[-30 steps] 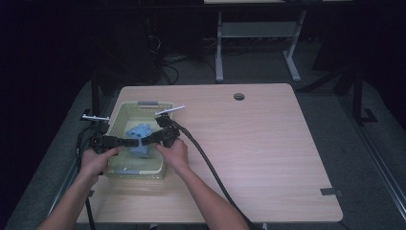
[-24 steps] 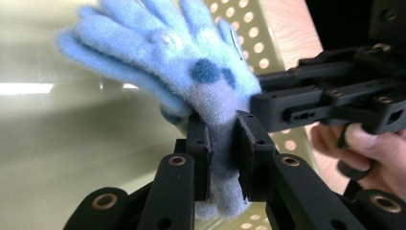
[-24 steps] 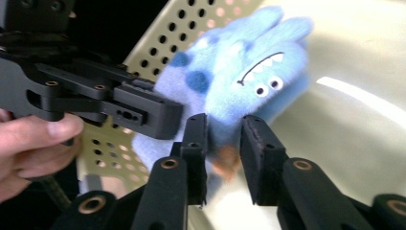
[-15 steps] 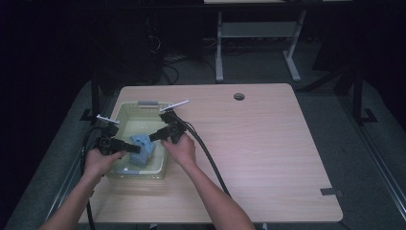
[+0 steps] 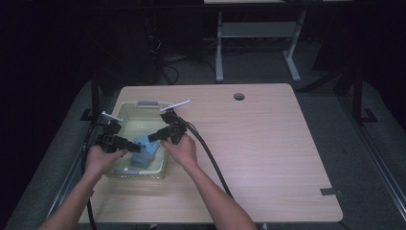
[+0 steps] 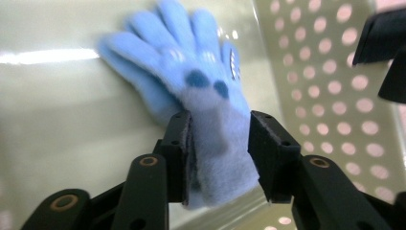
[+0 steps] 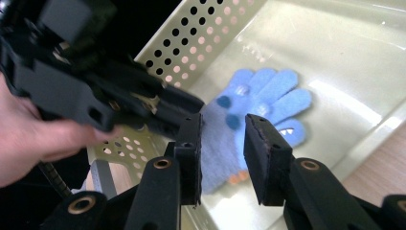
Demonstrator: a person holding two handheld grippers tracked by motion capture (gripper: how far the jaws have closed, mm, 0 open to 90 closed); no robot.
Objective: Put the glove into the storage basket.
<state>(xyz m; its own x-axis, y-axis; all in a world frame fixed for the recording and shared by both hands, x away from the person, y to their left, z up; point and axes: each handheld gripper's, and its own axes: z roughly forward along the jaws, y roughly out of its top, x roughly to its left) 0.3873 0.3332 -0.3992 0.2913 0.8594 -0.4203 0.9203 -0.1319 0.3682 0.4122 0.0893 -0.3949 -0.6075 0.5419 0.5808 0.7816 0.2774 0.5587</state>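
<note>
- Blue glove (image 6: 210,120) inside the pale perforated basket (image 5: 125,113), held above its floor, fingers spread toward the basket's smooth bottom.
- Left gripper (image 6: 218,143) clamped on the cuff end of the glove; fabric bunched between both pads, touching each.
- Right gripper (image 7: 221,148) hovering over the basket, jaws parted with a gap; glove visible between and beyond them, contact not clear, so reads as open.
- From the high view: left gripper (image 5: 136,147) at the basket's left side, reaching inward; right gripper (image 5: 154,137) at the basket's right rim, angled inward; glove (image 5: 143,148) between them near the basket's front right part.
- Dark spots and small pale marks on the glove's palm side; orange bits at its lower edge in the right gripper view.
- Left hand (image 5: 100,160) and right hand (image 5: 181,149) gripping the tools just in front of the basket.
- Basket at the left part of the wooden table (image 5: 268,158); black cable (image 5: 210,160) trailing from the right gripper across the table toward the front edge.
</note>
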